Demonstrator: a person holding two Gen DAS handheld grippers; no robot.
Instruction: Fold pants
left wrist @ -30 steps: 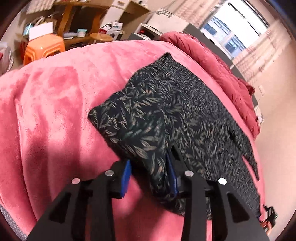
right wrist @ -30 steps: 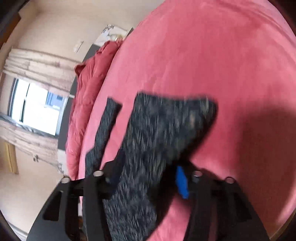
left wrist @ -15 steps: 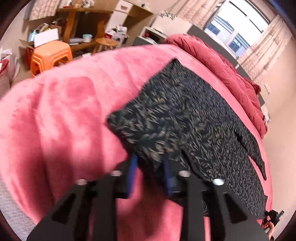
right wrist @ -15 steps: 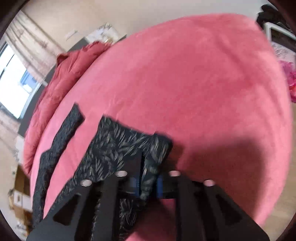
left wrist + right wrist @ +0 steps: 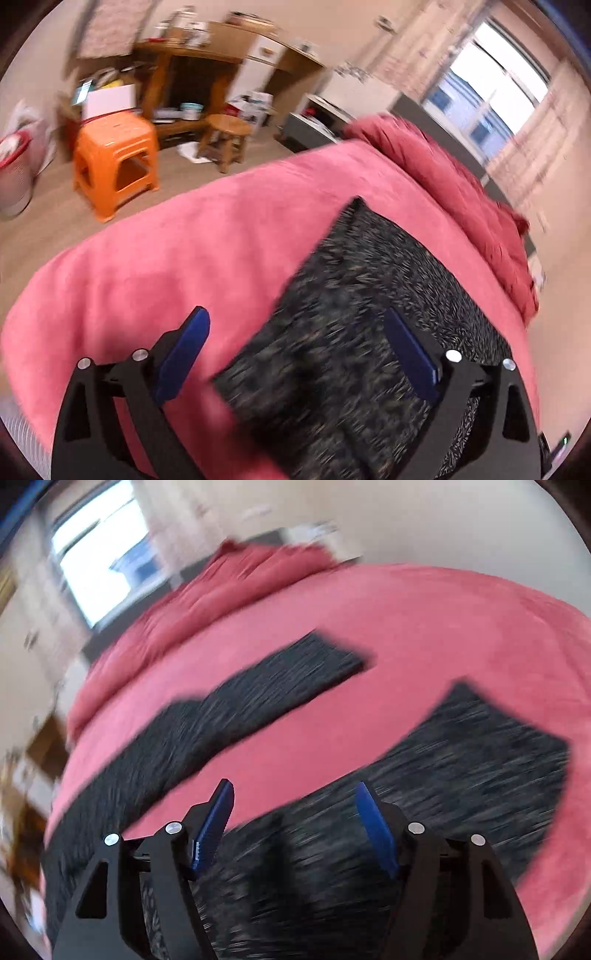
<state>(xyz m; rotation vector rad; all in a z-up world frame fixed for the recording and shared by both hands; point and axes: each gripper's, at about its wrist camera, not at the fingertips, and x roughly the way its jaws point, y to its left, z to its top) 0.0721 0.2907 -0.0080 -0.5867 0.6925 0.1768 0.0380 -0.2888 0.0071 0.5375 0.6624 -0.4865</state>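
The dark leaf-print pants (image 5: pixel 369 302) lie flat on the pink blanket (image 5: pixel 166 258). In the left wrist view my left gripper (image 5: pixel 295 325) is open above the near edge of the pants and holds nothing. In the right wrist view the pants (image 5: pixel 461 760) show as two separate dark legs; the farther leg (image 5: pixel 258 694) stretches to the upper right. My right gripper (image 5: pixel 293 794) is open above the nearer leg and holds nothing. Both views are motion-blurred.
A bunched red duvet (image 5: pixel 443 177) lies along the far side of the bed, below a window (image 5: pixel 487 81). On the floor to the left stand an orange plastic stool (image 5: pixel 114 158), a small wooden stool (image 5: pixel 225 140) and a cluttered wooden desk (image 5: pixel 192 74).
Both grippers were shut on the pants' edge half a second ago and have opened and let go. Both have lifted and pulled back, so the cameras see more of the room.
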